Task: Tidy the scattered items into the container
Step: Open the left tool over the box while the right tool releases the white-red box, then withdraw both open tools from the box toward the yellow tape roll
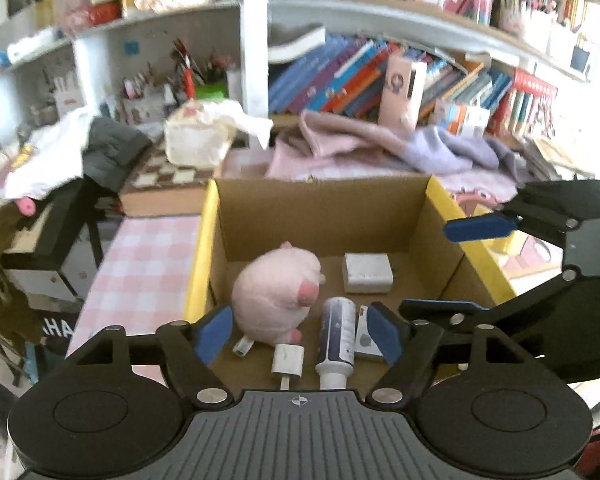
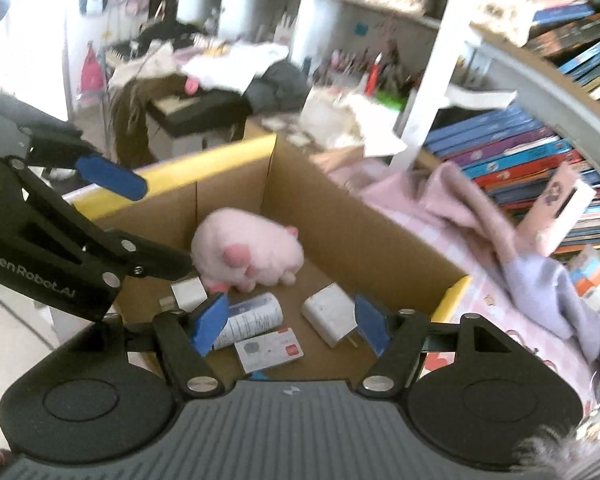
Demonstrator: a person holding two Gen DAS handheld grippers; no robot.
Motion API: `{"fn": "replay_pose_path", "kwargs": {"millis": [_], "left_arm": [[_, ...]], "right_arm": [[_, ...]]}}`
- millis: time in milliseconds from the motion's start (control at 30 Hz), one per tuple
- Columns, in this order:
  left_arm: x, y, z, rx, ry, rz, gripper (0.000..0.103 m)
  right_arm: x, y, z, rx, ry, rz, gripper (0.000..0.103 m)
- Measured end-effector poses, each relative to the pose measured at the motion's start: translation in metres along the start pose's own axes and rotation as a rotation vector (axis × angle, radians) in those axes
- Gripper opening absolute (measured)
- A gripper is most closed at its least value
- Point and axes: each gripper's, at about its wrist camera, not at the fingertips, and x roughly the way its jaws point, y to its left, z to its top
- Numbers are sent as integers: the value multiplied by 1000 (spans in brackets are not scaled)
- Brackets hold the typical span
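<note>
An open cardboard box (image 1: 320, 216) with yellow rims (image 2: 204, 160) holds a pink plush toy (image 1: 276, 292) (image 2: 248, 248), a white charger block (image 1: 367, 273) (image 2: 330, 316), a lying white and purple bottle (image 1: 336, 336) (image 2: 252, 320), a flat card pack (image 2: 270, 350) and a small white adapter (image 1: 287, 360) (image 2: 188, 292). My left gripper (image 1: 300, 334) (image 2: 140, 220) hovers open above the box's near side, with nothing between its fingers. My right gripper (image 2: 291, 326) (image 1: 460, 268) hovers open over the box's right side, also with nothing in it.
The box stands on a pink checked cloth (image 1: 140, 264). Behind it lie a pink and lilac garment (image 1: 380, 148) (image 2: 500, 232), a chessboard (image 1: 160, 172) with a white tissue box (image 1: 198, 140) on it, and shelves of books (image 1: 360, 80). A dark stool (image 1: 52, 220) stands at the left.
</note>
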Motion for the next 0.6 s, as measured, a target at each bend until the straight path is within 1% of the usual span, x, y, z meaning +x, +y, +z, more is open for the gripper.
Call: {"fn": "replay_pose_path", "kwargs": {"millis": [33, 133, 233, 400, 600], "left_arm": [[-7, -2, -2, 4, -21, 11, 77], [-25, -9, -9, 31, -73, 47, 83], [-42, -14, -19, 39, -105, 67, 84], [-62, -17, -37, -12, -112, 74, 85], [-85, -19, -64, -64, -108, 90, 88]], "right_arm": [[-6, 0, -1, 13, -18, -11, 68], [-26, 1, -5, 60, -75, -53, 68], [-48, 1, -11, 119, -132, -86, 68], [-83, 6, -29, 190, -199, -136, 68], [-120, 21, -55, 242, -232, -193, 69]]}}
